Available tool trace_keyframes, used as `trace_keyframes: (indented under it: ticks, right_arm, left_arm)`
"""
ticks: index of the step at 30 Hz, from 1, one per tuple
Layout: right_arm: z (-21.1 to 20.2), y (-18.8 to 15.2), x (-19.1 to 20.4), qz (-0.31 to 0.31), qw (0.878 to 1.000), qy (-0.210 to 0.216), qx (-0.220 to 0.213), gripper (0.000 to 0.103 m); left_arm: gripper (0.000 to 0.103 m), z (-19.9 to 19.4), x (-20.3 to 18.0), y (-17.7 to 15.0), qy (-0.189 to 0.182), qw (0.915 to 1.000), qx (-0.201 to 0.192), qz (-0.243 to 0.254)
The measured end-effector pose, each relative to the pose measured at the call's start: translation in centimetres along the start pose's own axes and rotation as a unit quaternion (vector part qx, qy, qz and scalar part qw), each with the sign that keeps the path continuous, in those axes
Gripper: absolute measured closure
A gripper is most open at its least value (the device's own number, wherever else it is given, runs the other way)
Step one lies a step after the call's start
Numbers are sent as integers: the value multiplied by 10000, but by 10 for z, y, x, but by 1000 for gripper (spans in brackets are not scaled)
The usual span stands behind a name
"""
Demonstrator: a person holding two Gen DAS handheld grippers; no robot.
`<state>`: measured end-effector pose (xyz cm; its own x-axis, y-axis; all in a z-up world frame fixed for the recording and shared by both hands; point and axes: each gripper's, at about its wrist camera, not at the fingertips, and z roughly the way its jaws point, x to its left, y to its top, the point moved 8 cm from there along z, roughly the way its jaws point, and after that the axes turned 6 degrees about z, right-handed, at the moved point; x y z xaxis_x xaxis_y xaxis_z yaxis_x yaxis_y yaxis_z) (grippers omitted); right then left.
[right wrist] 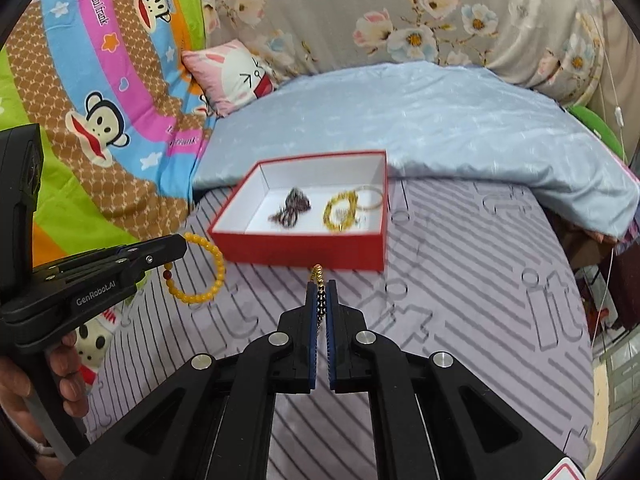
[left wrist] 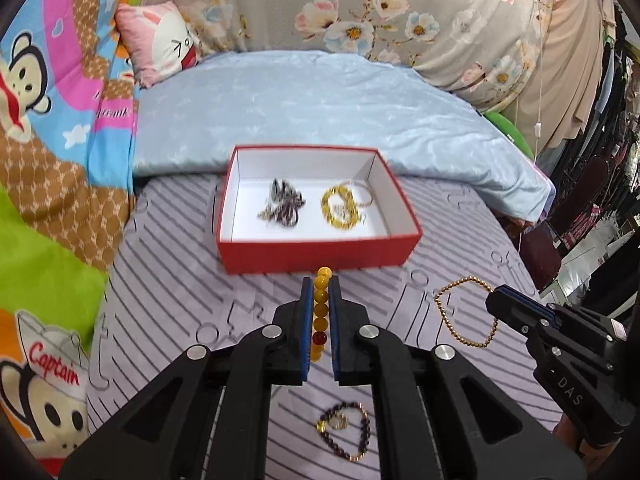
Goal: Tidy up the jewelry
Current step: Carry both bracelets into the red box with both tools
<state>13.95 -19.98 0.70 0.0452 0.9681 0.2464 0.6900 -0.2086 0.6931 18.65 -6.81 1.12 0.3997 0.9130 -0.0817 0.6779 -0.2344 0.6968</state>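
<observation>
My left tongs [left wrist: 320,284] clench an amber bead bracelet [left wrist: 320,312] above the striped bed [left wrist: 180,300]. My right tongs [right wrist: 321,286] clench a fine gold bead chain [right wrist: 318,280]. Just beyond both sits an open red box [left wrist: 316,256] holding more jewelry; a dark bead bracelet [left wrist: 346,432] lies on the bed nearer me.

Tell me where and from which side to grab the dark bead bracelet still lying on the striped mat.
Take the dark bead bracelet across one side of its loop, coming from above. It lies flat and open on the mat, so a single strand fits between the pads. Probably avoid the gold charm end, which looks bulkier. Both tools are occupied now.
</observation>
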Motion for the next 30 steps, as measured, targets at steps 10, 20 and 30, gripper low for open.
trace_keyframes:
  ticks: [10, 20, 30]
  right_arm:
    - [42, 71, 11, -29, 9997, 132, -192, 99]
    - [108, 97, 23, -48, 9998, 217, 4, 99]
    - [161, 90, 18, 96, 9993, 191, 321, 99]
  left_arm:
    - [97, 25, 9, 71, 86, 9991, -375, 148]
    - [97, 92, 27, 91, 162, 9997, -161, 117]
    - [97, 139, 43, 85, 191, 9998, 89, 13]
